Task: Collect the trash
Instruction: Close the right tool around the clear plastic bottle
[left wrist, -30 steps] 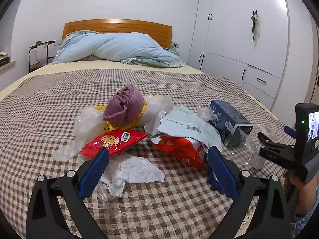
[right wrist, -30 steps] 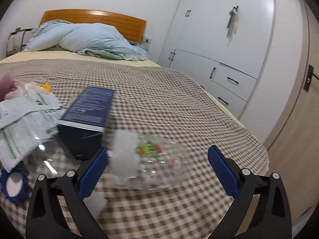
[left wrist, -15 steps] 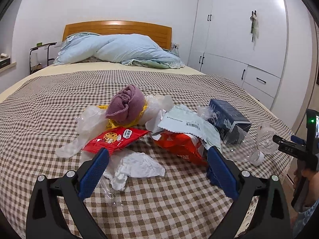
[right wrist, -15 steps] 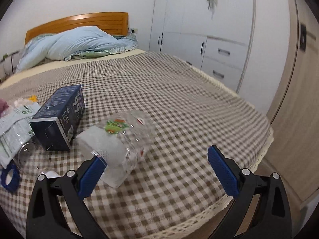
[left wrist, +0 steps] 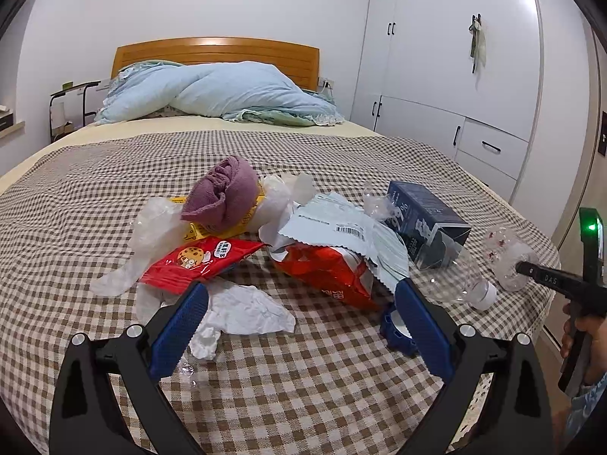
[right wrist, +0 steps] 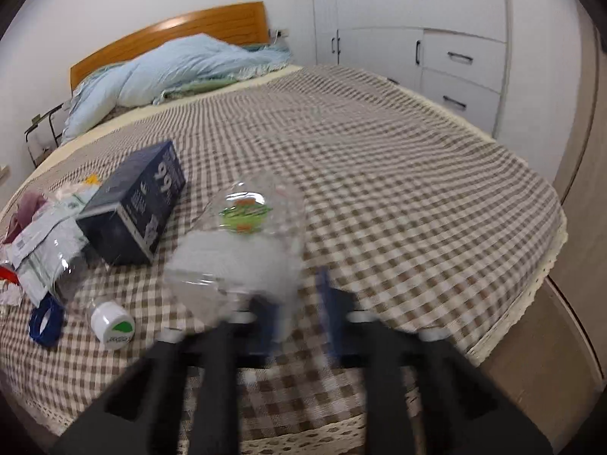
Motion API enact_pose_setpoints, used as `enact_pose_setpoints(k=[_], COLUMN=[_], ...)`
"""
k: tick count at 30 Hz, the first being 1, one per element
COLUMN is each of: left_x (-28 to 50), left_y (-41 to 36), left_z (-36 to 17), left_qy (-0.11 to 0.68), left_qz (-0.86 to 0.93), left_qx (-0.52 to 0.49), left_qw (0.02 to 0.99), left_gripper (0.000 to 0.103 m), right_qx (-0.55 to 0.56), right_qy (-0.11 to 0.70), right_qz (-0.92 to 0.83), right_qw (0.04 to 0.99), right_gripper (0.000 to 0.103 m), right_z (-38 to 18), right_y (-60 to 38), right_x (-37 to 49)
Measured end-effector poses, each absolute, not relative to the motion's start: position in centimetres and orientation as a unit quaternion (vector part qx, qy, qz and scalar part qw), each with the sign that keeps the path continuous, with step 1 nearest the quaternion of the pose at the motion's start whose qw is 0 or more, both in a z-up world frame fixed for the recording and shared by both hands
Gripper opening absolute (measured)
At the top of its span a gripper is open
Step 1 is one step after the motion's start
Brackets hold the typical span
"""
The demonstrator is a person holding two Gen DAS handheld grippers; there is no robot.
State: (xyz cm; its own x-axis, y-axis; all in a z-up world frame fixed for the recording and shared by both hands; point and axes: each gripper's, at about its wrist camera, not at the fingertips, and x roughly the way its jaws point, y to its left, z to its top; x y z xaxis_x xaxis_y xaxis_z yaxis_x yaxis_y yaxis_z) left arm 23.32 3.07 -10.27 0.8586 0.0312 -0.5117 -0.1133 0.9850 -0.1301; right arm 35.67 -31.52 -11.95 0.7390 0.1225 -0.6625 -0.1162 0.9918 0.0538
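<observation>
Trash lies piled on the checked bedspread (left wrist: 303, 360). Right gripper (right wrist: 299, 303) has clamped narrow on the crushed clear plastic bottle (right wrist: 242, 246) at three o'clock of the pile; next, I judge, a steady lift. Left gripper (left wrist: 299, 326) waits wide.

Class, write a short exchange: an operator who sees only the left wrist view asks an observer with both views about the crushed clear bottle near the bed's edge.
Operator: I see the right gripper's tip only from the side. Is it on the crushed bottle?
Observer: Yes. The right gripper is shut, with the near end of the crushed bottle pinched between its pads, though the picture is blurred.
Operator: Any label on it?
Observer: A green and orange label faces up on its far half.
</observation>
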Motion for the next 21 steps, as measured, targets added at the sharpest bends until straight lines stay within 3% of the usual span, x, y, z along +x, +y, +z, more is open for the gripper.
enact_pose_setpoints(k=[21], left_x=[23.4], left_y=[-0.7], left_z=[-8.1], left_qy=[0.256], left_qz=[0.026], left_qx=[-0.066], left_qw=[0.964], left_gripper=[0.095], right_qx=[0.043], right_qy=[0.288], right_qz=[0.071], right_qw=[0.954], right_gripper=[0.002], right_z=[-10.0], right_y=[-33.2], right_x=[34.9])
